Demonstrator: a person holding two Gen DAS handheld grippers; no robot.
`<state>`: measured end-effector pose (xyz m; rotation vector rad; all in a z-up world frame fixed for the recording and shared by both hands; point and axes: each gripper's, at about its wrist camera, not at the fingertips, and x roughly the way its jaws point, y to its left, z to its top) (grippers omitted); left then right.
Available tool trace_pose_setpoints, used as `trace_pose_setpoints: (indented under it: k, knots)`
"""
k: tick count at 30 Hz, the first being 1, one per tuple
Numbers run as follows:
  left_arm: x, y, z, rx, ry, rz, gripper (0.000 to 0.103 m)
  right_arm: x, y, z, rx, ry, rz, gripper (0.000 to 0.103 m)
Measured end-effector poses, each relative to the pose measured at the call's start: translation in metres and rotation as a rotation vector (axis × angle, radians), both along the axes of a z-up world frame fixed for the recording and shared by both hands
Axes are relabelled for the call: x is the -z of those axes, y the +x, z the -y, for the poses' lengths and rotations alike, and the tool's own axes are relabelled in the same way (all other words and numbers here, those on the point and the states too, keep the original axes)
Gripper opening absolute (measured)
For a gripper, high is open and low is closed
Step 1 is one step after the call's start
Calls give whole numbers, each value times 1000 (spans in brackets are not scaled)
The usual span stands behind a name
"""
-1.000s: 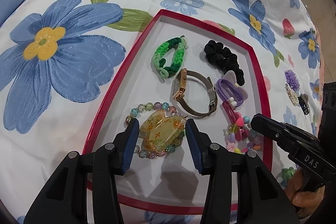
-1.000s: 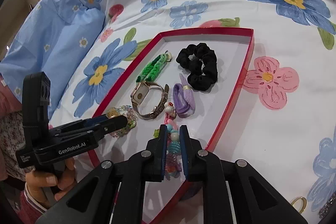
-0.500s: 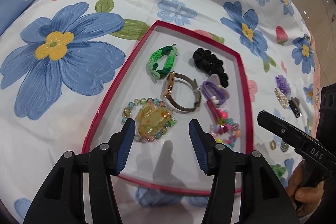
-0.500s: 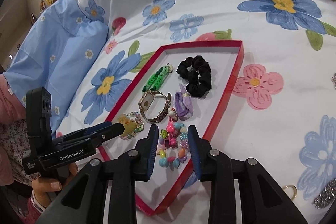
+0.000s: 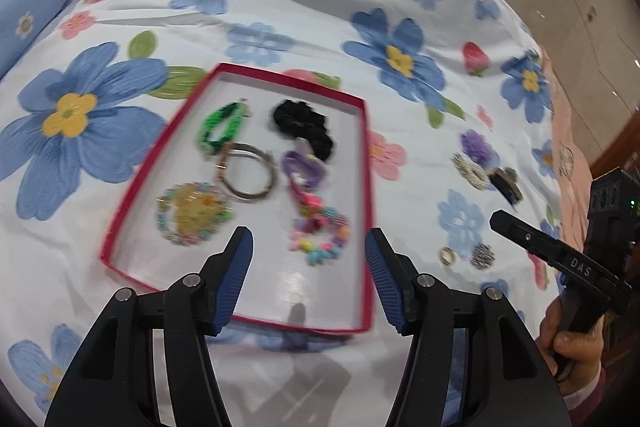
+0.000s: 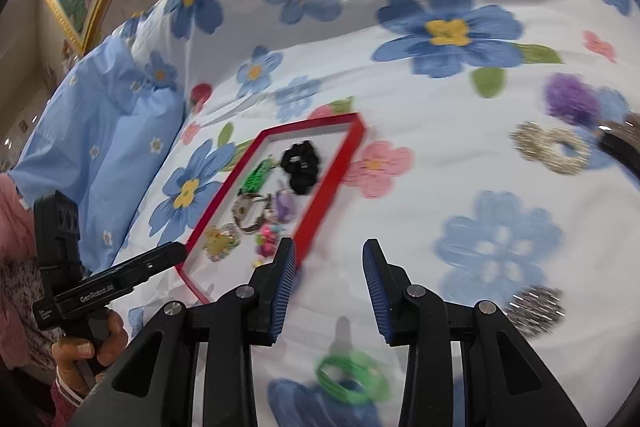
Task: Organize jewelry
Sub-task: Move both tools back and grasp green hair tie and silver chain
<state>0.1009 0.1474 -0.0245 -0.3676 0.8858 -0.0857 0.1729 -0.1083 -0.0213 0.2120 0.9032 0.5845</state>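
Lying in the rectangular red tray (image 5: 366, 163): ruffled black scrunchie (image 5: 304, 127).

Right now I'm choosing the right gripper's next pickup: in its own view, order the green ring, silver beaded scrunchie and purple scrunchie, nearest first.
From the right gripper:
1. Green ring, just below the fingers, on the bedspread.
2. Silver beaded scrunchie, upper right.
3. Purple scrunchie, just beyond it.

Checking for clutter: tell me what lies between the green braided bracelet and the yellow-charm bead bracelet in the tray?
In the left wrist view, only the watch's gold-toned end sits between the green braided bracelet and the bead bracelet.
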Motion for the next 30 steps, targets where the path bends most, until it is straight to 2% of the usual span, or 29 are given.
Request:
trace_pose_setpoints:
  k: [8, 16, 20, 24, 30]
  knots:
    - [0, 2, 41, 82, 3, -12, 58, -5, -20, 58, 98, -24, 24, 42]
    - [2, 0, 76, 160, 1, -29, 60, 5, -32, 105, 176, -39, 7, 43]
    - [7, -1, 91, 194, -9, -50, 60, 14, -35, 118, 195, -50, -5, 45]
    - [14, -2, 108, 228, -16, -76, 65, 22, -35, 124, 202, -61, -17, 45]
    - [28, 0, 131, 275, -2, -123, 66, 34, -29, 120, 176, -101, -23, 53]
